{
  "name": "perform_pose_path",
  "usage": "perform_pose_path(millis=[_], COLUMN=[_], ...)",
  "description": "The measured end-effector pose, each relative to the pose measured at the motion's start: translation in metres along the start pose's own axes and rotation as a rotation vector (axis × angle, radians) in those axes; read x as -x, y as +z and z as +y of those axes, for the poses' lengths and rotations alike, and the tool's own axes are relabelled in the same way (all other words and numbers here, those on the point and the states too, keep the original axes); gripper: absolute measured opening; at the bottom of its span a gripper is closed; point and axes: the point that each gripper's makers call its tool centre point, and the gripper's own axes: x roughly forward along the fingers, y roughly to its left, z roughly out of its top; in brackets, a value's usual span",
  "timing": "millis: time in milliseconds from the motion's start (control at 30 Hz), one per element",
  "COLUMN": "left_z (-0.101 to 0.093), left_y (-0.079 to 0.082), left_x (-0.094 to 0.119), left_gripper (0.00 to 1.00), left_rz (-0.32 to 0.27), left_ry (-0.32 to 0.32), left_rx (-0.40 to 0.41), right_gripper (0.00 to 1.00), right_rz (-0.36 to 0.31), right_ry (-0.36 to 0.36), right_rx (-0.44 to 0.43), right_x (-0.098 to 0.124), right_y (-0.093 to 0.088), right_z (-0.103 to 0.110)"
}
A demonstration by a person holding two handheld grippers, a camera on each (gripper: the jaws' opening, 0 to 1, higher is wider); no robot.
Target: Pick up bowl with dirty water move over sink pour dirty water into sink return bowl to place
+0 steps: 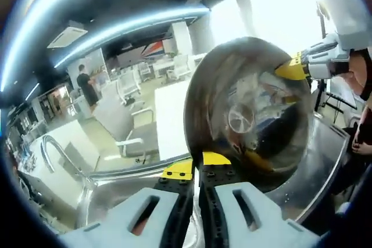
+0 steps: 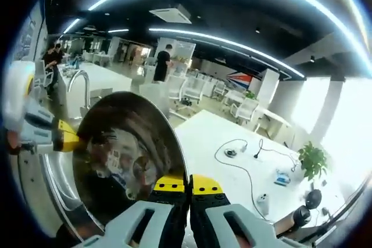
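A steel bowl (image 1: 250, 108) is tipped steeply on its side above the sink (image 1: 116, 193), its inside facing the left gripper view. Dark brownish liquid (image 1: 258, 161) sits along its low edge. My left gripper (image 1: 196, 165) is shut on the bowl's near rim. My right gripper (image 1: 293, 69) comes in from the right, its yellow tip on the opposite rim. In the right gripper view the bowl (image 2: 125, 155) stands left of centre with my right gripper (image 2: 187, 185) shut on its rim. My left gripper (image 2: 65, 137) holds the far edge from the left.
A curved faucet (image 1: 51, 148) rises at the sink's left end; the same faucet (image 2: 81, 82) shows behind the bowl. A white table (image 2: 232, 143) with cables and small devices lies to the right. Office chairs (image 1: 136, 135) and a standing person (image 1: 87, 85) are farther back.
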Motion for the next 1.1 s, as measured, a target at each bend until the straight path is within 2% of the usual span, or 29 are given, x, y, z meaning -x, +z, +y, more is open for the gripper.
perform_pose_path(millis=[67,267,467,733,967,1033,1100], left_z=[-0.012,-0.046,-0.075,-0.111,-0.135,-0.141,-0.146], left_y=[-0.002,-0.006,-0.016,-0.039,-0.066,-0.075,-0.084], left_x=[-0.003,-0.013,-0.021,-0.032,-0.04,-0.04,-0.04], left_gripper=[0.0,0.0,0.0,0.0,0.0,0.0,0.0], left_rz=[0.034,0.081,0.125,0.221,0.313,0.344,0.374], left_ry=[-0.019,-0.074,-0.117,-0.199,-0.268,-0.285,-0.301], left_rx=[-0.05,-0.08,-0.108,-0.117,-0.126,-0.134,-0.138], right_gripper=[0.0,0.0,0.0,0.0,0.0,0.0,0.0], right_rz=[0.024,0.1,0.202,0.324,0.457,0.466,0.501], right_ry=[0.001,0.001,0.027,0.06,0.106,0.112,0.126], right_rx=[-0.008,-0.043,-0.121,-0.18,-0.24,-0.247,-0.248], right_x=[0.001,0.006,0.006,0.005,0.005,0.004,0.005], right_y=[-0.009,-0.044,-0.089,-0.139,-0.189,-0.196,-0.207], right_z=[-0.007,-0.028,-0.04,-0.047,-0.041,-0.04,-0.035])
